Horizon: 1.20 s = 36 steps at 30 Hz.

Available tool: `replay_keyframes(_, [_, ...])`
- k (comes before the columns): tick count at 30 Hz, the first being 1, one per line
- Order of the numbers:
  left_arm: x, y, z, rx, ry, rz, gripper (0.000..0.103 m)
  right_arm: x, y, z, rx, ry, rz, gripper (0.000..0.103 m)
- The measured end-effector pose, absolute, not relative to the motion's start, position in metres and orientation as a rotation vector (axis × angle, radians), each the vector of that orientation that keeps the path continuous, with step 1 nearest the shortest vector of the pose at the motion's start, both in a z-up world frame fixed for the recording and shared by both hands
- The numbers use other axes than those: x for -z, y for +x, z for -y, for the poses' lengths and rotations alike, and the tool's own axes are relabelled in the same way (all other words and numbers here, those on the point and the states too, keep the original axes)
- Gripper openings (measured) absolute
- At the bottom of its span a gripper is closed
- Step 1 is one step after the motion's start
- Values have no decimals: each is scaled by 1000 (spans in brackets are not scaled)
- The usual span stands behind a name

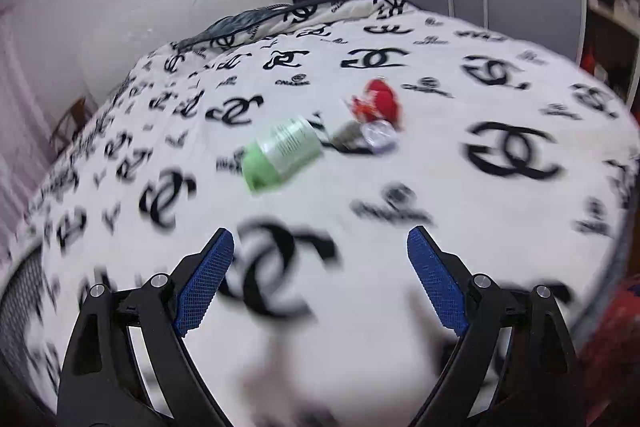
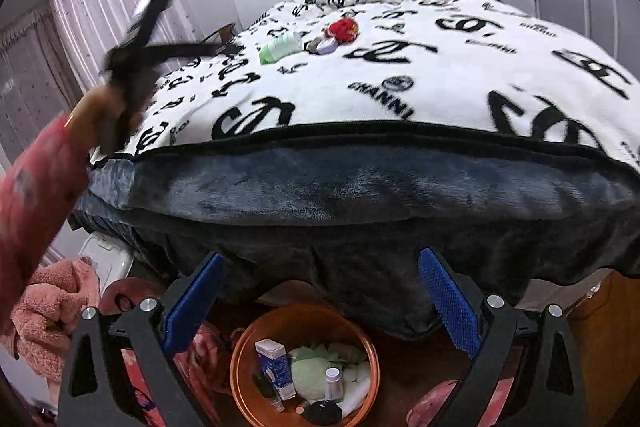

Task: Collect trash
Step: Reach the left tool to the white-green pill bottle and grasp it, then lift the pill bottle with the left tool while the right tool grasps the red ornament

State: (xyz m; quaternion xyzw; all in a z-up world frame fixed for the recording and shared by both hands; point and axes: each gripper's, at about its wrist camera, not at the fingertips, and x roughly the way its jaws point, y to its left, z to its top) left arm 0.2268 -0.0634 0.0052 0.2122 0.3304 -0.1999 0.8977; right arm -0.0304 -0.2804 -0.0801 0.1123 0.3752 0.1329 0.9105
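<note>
Lying blurred on bed [image 1: 400,163]: green bottle [image 1: 280,155], red wrapper [image 1: 380,99]; both tools wide, empty.

You have a bed [image 2: 400,187] covered by a white blanket [image 1: 400,267] printed with black interlocked logos, its edge bound in black over a dark plush layer. On it lie a green-capped bottle [image 1: 282,151] on its side, a small clear-lidded tub [image 1: 378,135] just beside it at three o'clock, and a red wrapper [image 1: 380,99] touching the tub at twelve. Below the bed's edge, an orange bin [image 2: 240,359] stands on the floor.
</note>
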Motion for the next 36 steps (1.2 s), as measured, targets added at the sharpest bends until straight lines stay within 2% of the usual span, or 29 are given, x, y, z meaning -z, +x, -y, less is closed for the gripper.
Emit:
replay_keyframes(7, [14,339,80,426,464,-792,86,101,0,285,-272,272,-841,96])
replay_keyframes(14, [42,376,97,471,661,-872,86,119,23,292,-261,304,-891,96])
replay_keyframes(16, [41,378,99,490,661,-873,84,122,26,291,-258,306,-898,96])
replay_keyframes(17, [41,378,99,514,645,-888,74,123,27,291,-256,306,-900,96])
replay_keyframes(22, [43,373,101,491,639,-885,72,119,24,288,-255,303,-893,96])
replay_keyframes(26, [36,370,93,372,573,-877,62,110,16,284,-258,295,-881,96])
replay_keyframes(29, [25,358,85,303,533,-863,58,97,5,278,-264,266,-846,96])
replay_keyframes(36, [-6,306,62,253,399,-796,56,67,-21,265,-298,222,-780,96])
